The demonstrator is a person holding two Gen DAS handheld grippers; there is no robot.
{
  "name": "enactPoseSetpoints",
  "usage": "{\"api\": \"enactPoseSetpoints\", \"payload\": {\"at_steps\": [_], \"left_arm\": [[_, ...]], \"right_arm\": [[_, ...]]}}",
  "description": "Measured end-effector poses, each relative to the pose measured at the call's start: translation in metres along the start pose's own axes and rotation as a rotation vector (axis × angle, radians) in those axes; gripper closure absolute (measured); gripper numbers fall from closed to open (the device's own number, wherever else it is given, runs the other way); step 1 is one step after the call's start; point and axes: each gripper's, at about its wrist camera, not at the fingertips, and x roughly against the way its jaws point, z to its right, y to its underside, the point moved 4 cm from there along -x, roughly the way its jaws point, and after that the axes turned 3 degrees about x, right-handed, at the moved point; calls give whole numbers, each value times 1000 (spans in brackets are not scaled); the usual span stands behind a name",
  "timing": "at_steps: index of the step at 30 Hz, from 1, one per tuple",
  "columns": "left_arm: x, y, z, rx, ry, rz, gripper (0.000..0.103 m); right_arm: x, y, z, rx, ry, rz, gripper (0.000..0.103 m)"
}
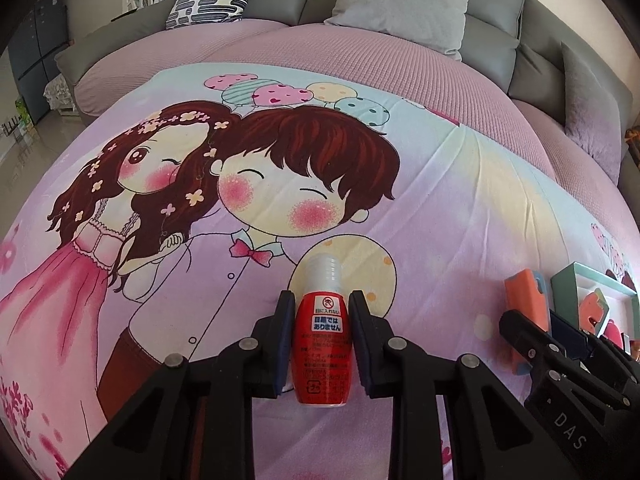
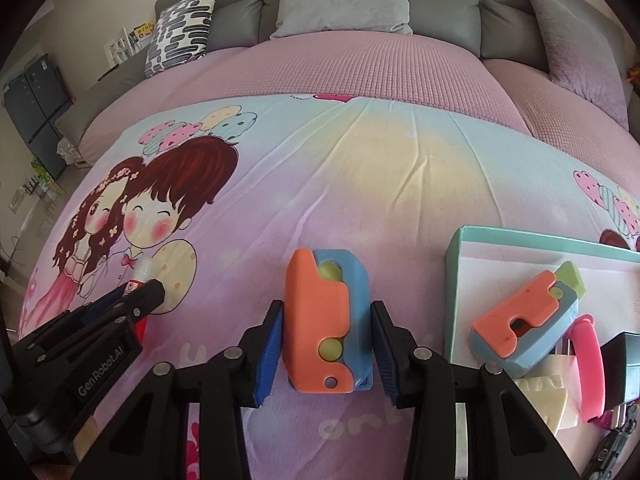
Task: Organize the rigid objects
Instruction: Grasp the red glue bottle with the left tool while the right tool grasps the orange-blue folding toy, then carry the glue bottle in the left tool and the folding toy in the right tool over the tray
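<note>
A small red bottle (image 1: 322,344) with a clear cap and Japanese label lies on the cartoon-print bedspread, between the fingers of my left gripper (image 1: 320,308), which is shut on it. My right gripper (image 2: 326,316) is shut on an orange-and-blue plastic toy (image 2: 326,324) resting on the bedspread. That toy also shows at the right of the left wrist view (image 1: 524,300). The left gripper (image 2: 132,304) with the bottle (image 2: 138,278) shows at the left of the right wrist view.
A teal box (image 2: 454,280) with a white inside stands at the right, holding a second orange-and-blue toy (image 2: 524,320), a pink ring (image 2: 588,364), a cream piece (image 2: 544,396) and a dark block (image 2: 624,368). A grey sofa (image 2: 344,4) with cushions lies beyond.
</note>
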Motion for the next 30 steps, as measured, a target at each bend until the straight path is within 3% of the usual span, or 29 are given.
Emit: {"api": "enactPoseSetpoints", "payload": {"at_steps": [8, 15, 30], "left_arm": [[26, -5, 20, -31, 81, 53, 74], [55, -3, 51, -116, 119, 104, 74], [101, 44, 158, -380, 272, 115, 74]], "right_arm": [[43, 5, 14, -47, -2, 73, 58], [84, 26, 47, -130, 34, 111, 58], [129, 88, 133, -292, 147, 77, 58]]}}
